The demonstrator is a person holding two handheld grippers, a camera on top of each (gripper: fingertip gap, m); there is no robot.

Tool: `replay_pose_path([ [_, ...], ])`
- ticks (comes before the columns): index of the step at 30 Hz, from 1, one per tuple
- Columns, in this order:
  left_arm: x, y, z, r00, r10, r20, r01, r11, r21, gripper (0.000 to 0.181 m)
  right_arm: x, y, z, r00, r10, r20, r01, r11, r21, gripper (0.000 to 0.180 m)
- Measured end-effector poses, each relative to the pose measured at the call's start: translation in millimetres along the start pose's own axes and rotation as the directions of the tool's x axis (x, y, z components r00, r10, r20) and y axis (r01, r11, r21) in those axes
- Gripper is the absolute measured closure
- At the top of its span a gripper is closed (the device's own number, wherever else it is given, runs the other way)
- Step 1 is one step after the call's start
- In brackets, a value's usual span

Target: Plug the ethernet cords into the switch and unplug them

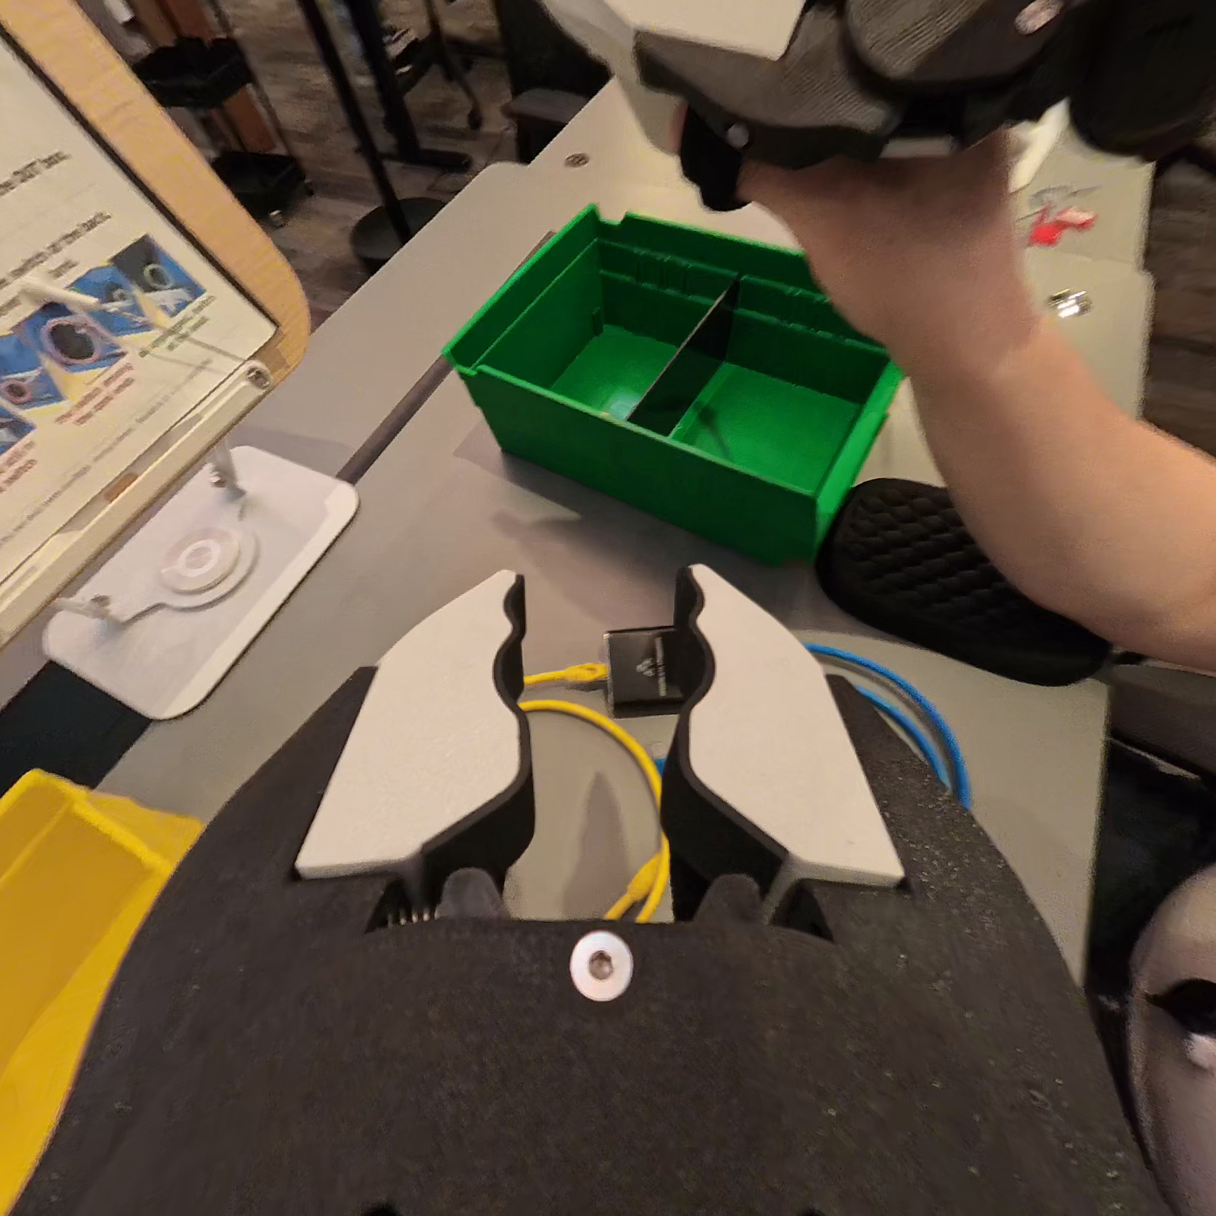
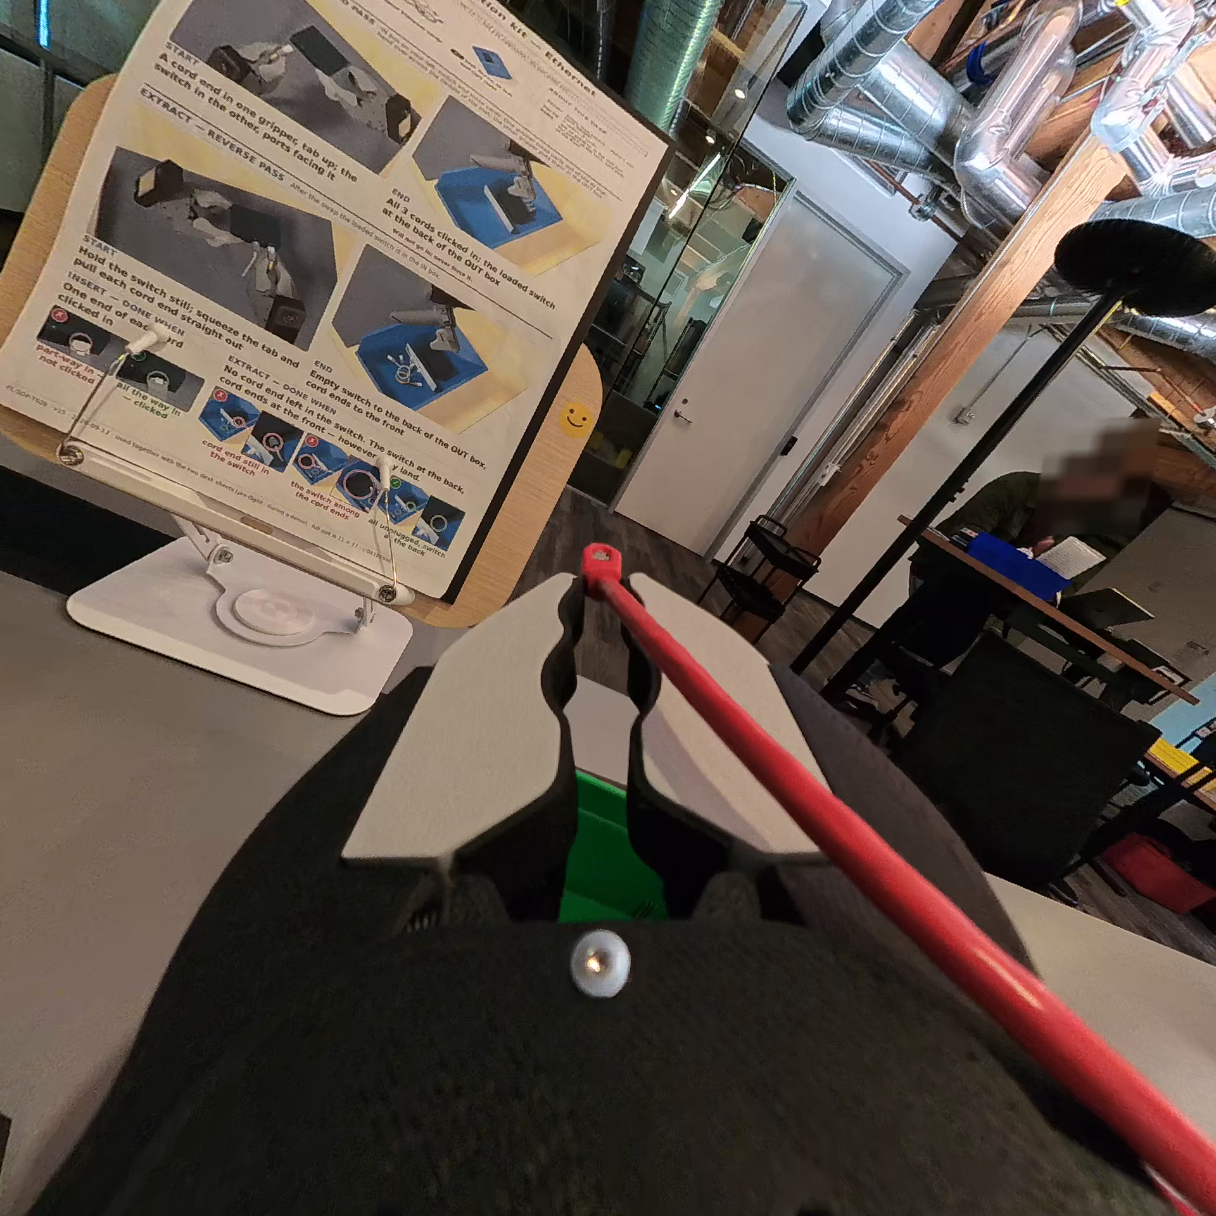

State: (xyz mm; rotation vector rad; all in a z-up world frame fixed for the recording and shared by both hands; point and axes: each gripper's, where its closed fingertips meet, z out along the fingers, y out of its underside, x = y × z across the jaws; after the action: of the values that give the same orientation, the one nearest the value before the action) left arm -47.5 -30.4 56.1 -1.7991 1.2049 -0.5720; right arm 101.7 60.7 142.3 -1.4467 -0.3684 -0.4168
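My left gripper (image 1: 600,592) is open and empty above the grey table. Under its fingertips lies the small black switch (image 1: 641,671). A yellow ethernet cord (image 1: 625,743) lies looped between my fingers, and one of its plugs (image 1: 582,672) lies against the switch's left side. A blue cord (image 1: 921,710) curls to the right. My right gripper (image 2: 602,585) is shut on a red cord (image 2: 822,836). The red plug (image 2: 600,559) sticks out past the tips. That gripper also shows high up in the left wrist view (image 1: 789,72), held in a hand.
A green divided bin (image 1: 691,395) stands beyond the switch and also shows in the right wrist view (image 2: 605,842). A yellow bin (image 1: 59,908) is at near left. An instruction sheet on a white stand (image 1: 197,566) (image 2: 237,612) is at left. A black padded rest (image 1: 934,579) lies under the forearm. The gap from one gripper's tips to the other's is roughly 20 cm. The black padded rest (image 1: 934,579) lies some 30 cm from my left tips, 35 cm from my right tips.
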Motion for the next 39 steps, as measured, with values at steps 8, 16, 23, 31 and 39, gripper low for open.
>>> replay_pose_path([
  [8, -29, 18, 27, 0.949, 0.158, 0.273, -0.119, 0.98, -0.157, 0.13, -9, 1, 1, 1.0, -0.02, 0.024, 0.02, 1.0, -0.018, 0.169],
  [16, -74, 4, 21, 0.742, 0.148, 0.653, -0.121, 0.989, -0.087, 0.116, -27, -3, -1, 0.996, -0.053, 0.068, 0.054, 0.998, -0.023, 0.169],
  [23, -98, -4, -14, 0.608, 0.096, 0.788, -0.116, 0.993, -0.032, 0.109, -43, -13, -7, 0.99, -0.11, 0.084, 0.11, 0.994, 0.002, 0.169],
  [31, -105, -10, -37, 0.59, 0.038, 0.806, -0.108, 0.994, 0.032, 0.11, -56, -17, -10, 0.983, -0.154, 0.095, 0.153, 0.988, 0.016, 0.168],
  [39, -107, -12, -46, 0.586, 0.015, 0.81, -0.106, 0.993, 0.058, 0.108, -59, -18, -10, 0.98, -0.173, 0.095, 0.172, 0.985, 0.021, 0.168],
])
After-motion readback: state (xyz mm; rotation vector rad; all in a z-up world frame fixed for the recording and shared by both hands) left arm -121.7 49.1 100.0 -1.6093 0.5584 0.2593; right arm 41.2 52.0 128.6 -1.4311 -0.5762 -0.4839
